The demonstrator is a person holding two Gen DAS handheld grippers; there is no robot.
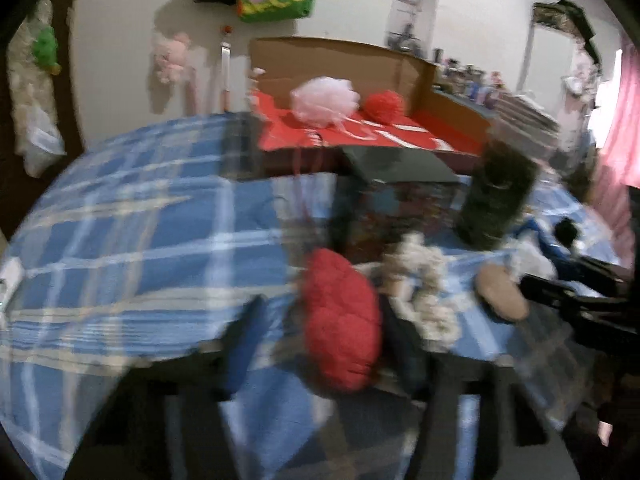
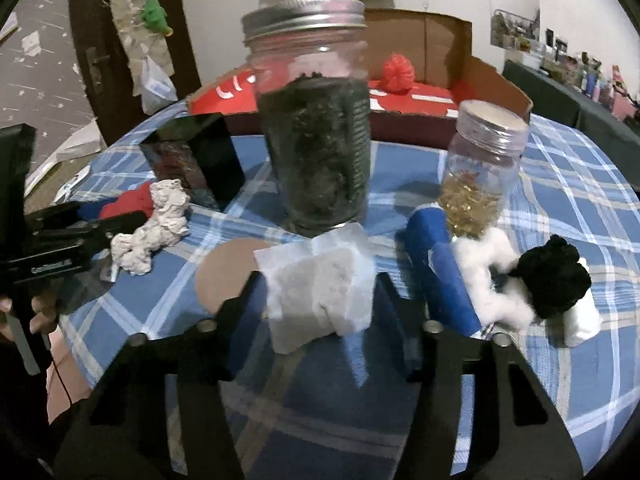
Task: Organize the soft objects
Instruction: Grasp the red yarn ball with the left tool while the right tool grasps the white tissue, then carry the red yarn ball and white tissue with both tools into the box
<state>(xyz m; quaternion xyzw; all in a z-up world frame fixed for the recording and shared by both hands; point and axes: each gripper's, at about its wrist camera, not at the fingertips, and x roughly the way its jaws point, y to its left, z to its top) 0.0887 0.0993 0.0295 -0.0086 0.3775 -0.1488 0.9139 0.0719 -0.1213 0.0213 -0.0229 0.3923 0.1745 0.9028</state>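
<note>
Checked cloth tablecloth (image 2: 560, 184), metal jar lid (image 2: 304, 16)

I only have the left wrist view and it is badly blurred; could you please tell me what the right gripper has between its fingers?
Observer: The right gripper is closed on a white wrapped pad, just in front of the tall jar.
Operator: Thank you. Is anything standing to the right of that jar?
Observer: Yes, a small jar with gold bits inside and a silver lid, upright on the plaid cloth.
Operator: And close to it?
Observer: A black fluffy ball rests on white cotton, beside a blue roll.
</note>
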